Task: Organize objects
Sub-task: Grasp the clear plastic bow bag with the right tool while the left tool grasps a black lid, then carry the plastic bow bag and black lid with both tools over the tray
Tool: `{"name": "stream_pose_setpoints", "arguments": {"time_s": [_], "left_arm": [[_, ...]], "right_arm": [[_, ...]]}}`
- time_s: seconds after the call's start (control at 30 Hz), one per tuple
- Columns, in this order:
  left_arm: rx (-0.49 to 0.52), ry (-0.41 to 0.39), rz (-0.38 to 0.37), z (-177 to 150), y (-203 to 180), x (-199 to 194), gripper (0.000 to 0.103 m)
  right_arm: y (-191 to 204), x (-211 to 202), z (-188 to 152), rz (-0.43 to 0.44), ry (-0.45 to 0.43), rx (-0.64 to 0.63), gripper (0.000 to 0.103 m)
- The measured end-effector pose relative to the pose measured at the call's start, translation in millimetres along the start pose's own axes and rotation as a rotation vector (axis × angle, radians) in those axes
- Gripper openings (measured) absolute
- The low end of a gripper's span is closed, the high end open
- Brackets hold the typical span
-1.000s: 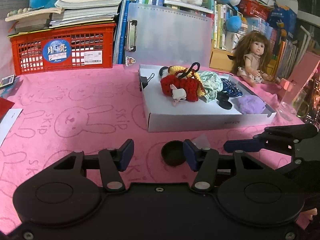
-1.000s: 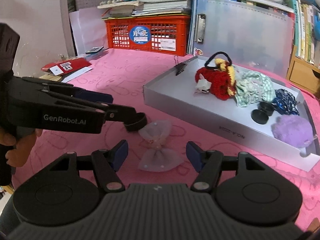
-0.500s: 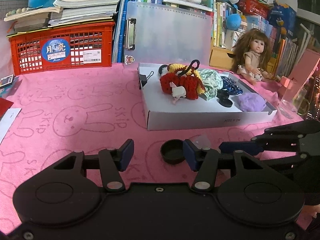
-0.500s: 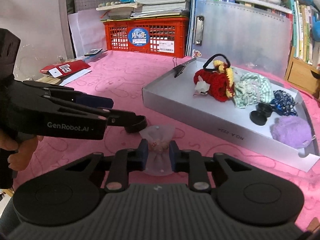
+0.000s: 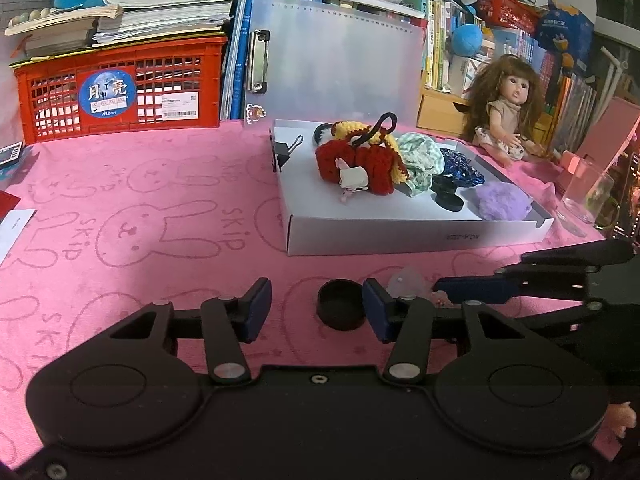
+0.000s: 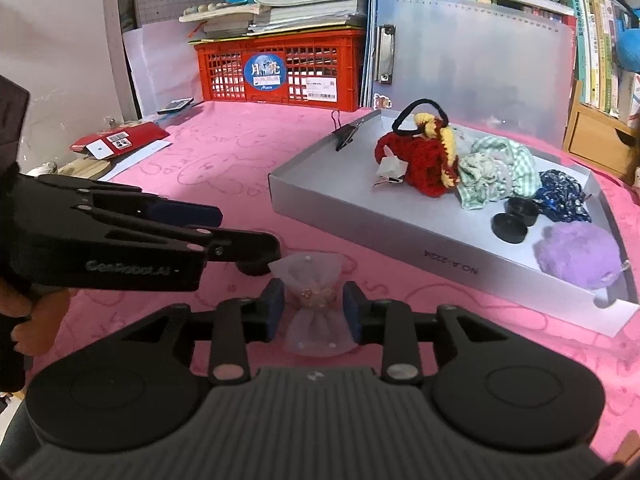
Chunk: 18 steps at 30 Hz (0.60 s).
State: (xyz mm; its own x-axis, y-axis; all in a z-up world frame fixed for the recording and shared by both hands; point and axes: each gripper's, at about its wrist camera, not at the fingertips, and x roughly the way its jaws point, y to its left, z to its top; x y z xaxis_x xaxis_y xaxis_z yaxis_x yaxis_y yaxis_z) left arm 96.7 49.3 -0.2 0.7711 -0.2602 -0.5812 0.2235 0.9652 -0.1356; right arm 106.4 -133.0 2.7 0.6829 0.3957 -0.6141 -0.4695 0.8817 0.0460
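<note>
On pink cloth (image 5: 160,200), left tongs (image 5: 316,306) apart beside one black cap (image 5: 340,310), right tongs (image 6: 313,310) clamped on one gauze bow (image 6: 316,312), one tray (image 6: 400,236).

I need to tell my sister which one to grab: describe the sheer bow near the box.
Start at the white box on the pink cloth. In front of it, the bow sits between the right gripper fingers. Unlike the black cap beside it, it's translucent with beads.
</note>
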Motion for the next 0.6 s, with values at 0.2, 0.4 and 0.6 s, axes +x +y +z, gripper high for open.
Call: {"name": "stream_pose_setpoints", "arguments": {"time_s": [0.2,0.4,0.6], "left_arm": [[-0.003,-0.002,0.005,-1,3,-1,0.048],[0.001,0.002,-0.001,-2,-2,1,0.048],[0.027,0.015,-0.008,-5,-12,9,0.048]], "right_arm": [[4,4,1,-0.003,-0.013,0.003,0.03],[-1,-9,-4,-0.035,-0.033,0.006,0.028],[-12,-22,-5,-0.079,-0.049,0.038,0.027]]}}
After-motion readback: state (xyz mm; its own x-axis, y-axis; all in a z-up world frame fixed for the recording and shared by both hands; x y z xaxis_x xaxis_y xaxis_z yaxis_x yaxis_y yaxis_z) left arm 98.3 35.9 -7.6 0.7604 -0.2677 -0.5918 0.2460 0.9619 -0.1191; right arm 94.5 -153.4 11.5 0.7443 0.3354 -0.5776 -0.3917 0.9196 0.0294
